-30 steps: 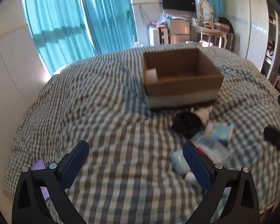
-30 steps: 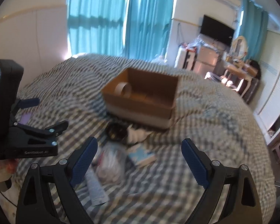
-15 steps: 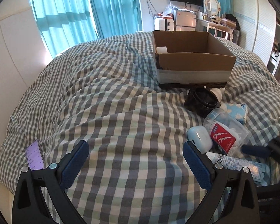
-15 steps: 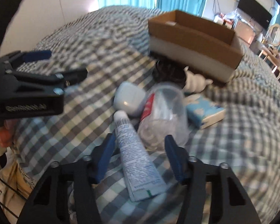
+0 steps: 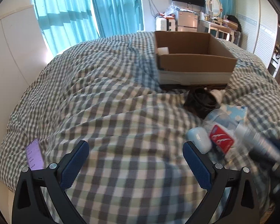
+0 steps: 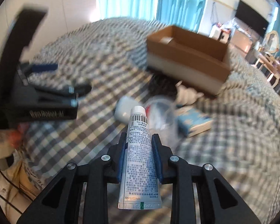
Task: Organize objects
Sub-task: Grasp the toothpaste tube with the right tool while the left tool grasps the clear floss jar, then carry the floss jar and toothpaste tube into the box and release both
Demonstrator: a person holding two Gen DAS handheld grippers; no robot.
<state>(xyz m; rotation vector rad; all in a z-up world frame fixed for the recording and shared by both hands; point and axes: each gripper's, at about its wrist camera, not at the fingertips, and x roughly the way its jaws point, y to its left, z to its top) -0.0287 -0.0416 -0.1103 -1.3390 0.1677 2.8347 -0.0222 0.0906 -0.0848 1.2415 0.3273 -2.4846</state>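
My right gripper [image 6: 139,140] is shut on a white tube [image 6: 139,149] with a white cap, held above the checked bedcover; the tube shows blurred in the left wrist view [image 5: 255,140]. Below it lie a white case [image 6: 123,109], a clear plastic pot with a red label [image 6: 162,112], a blue tissue pack [image 6: 194,121], a white figurine [image 6: 186,95] and a black object [image 6: 162,84]. An open cardboard box [image 6: 188,56] stands behind them, also in the left wrist view [image 5: 194,59]. My left gripper [image 5: 136,160] is open and empty over bare bedcover, left of the pile [image 5: 214,130].
A phone with a lit purple screen [image 5: 35,155] lies at the bed's left edge. A white padded wall [image 5: 13,56] and teal curtains [image 5: 84,11] stand behind the bed. Furniture and a wardrobe [image 5: 252,18] line the far right.
My right gripper has closed on the tube and lifted it off the bedcover. The left gripper has stayed open and barely shifted.
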